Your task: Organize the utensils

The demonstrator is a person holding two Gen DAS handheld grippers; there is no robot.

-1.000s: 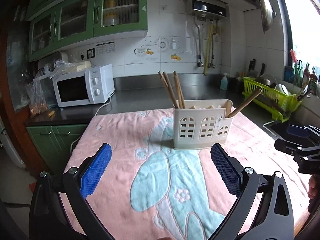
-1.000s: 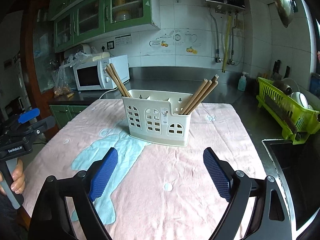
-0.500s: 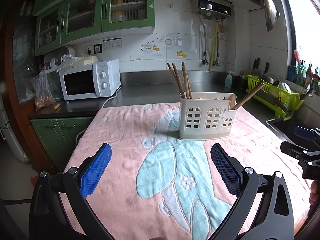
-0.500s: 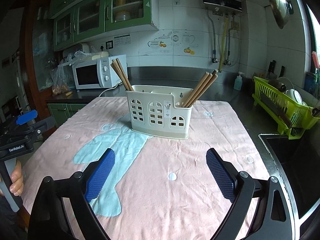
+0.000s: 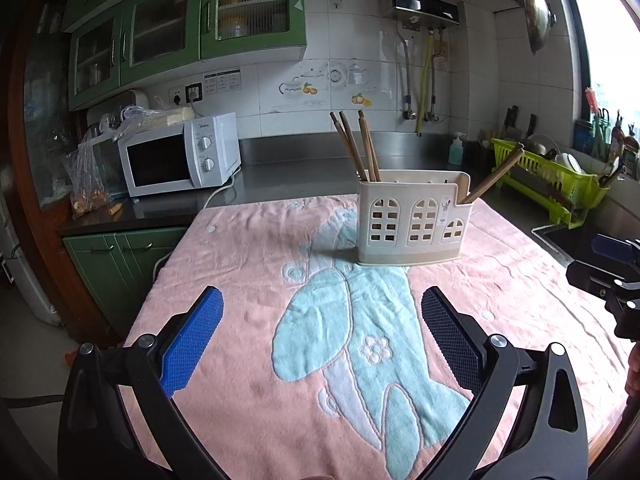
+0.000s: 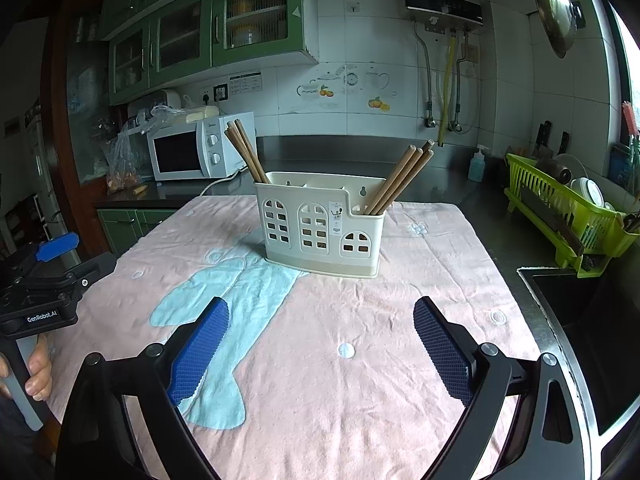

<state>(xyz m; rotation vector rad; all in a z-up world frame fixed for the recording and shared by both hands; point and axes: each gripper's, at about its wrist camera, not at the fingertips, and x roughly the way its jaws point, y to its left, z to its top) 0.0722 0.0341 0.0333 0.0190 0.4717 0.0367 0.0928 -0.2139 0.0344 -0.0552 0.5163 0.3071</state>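
A pink towel (image 6: pixel 360 360) with a pale blue figure woven into it covers the table and fills the lower half of both wrist views. Behind it runs a dark counter (image 5: pixel 296 172) under green wall cabinets (image 5: pixel 180 28), and on that counter a white microwave (image 5: pixel 180 158) sits at the left while a lime-green dish rack (image 6: pixel 568 216) stands at the right, next to the edge of a sink (image 6: pixel 580 308). Toward the far middle of the towel stands the cream utensil holder (image 6: pixel 320 232), upright, its front pierced with window-shaped openings. Wooden chopsticks (image 6: pixel 244 152) lean out of its left compartment toward the upper left, and a second bunch of wooden chopsticks (image 6: pixel 404 176) leans out of its right compartment toward the upper right; the middle section shows nothing sticking above the rim. The left gripper (image 5: pixel 322 320) hangs over the near part of the towel, its jaws spread wide with only cloth showing between the blue pads, well short of the holder. The right gripper (image 6: pixel 320 328) hangs likewise over the near towel, jaws wide apart and nothing between them. Each gripper's body shows at the edge of the other's view, and a hand (image 6: pixel 38 368) wraps the left gripper's handle.
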